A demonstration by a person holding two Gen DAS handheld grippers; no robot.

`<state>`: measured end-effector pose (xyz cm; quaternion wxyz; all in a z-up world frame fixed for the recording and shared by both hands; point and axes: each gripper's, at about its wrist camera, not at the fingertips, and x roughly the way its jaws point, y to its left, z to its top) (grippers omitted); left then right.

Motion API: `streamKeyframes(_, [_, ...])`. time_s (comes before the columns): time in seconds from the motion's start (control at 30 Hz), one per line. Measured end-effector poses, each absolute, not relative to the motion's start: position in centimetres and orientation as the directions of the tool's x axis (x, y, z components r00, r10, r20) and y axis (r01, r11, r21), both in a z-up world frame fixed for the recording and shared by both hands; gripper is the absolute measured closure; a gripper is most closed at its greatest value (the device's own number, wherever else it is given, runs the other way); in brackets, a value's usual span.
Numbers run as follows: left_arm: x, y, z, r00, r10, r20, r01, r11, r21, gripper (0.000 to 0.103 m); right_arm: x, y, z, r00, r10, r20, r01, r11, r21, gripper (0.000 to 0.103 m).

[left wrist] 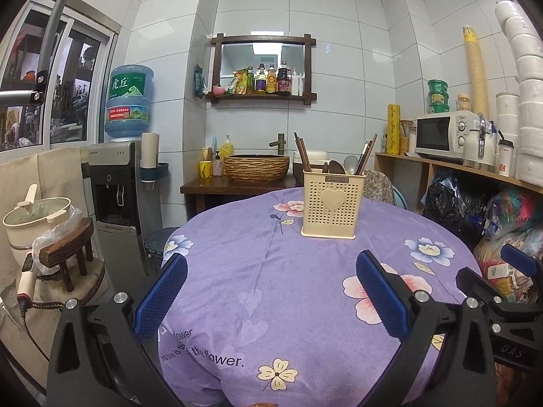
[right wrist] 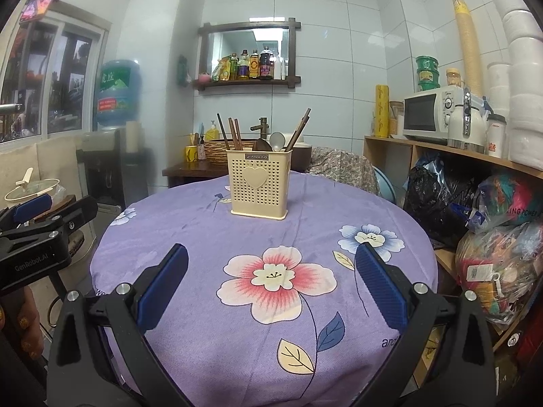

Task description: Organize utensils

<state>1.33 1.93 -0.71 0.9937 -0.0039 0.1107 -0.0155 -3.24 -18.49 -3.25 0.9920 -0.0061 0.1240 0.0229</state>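
Observation:
A cream perforated utensil holder (left wrist: 332,205) with a heart on its front stands upright at the far side of the round table; it also shows in the right wrist view (right wrist: 259,186). It holds brown chopsticks (left wrist: 301,152), a dark wooden spoon (left wrist: 334,167) and a metal spoon (left wrist: 352,163). My left gripper (left wrist: 271,293) is open and empty, held over the near side of the table. My right gripper (right wrist: 271,285) is open and empty, also near the front, well short of the holder. The right gripper's tip shows at the right edge of the left wrist view (left wrist: 519,264).
The table wears a purple flowered cloth (right wrist: 190,237). A water dispenser (left wrist: 115,183) and a pot (left wrist: 37,220) stand to the left. A sink counter with a woven basin (left wrist: 256,168) is behind. A shelf with a microwave (left wrist: 448,132) and bags (right wrist: 492,254) is to the right.

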Motion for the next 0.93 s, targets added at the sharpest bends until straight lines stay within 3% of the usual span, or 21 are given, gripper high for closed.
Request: streamKeyframes(0.93, [1.68,2.25,-0.70,0.971,-0.025,-0.238,0.024,1.000,-0.008,0.004,-2.93,-18.54,-3.43,0.964,0.042,-0.264,-0.045,0.999,-0.005,0.006])
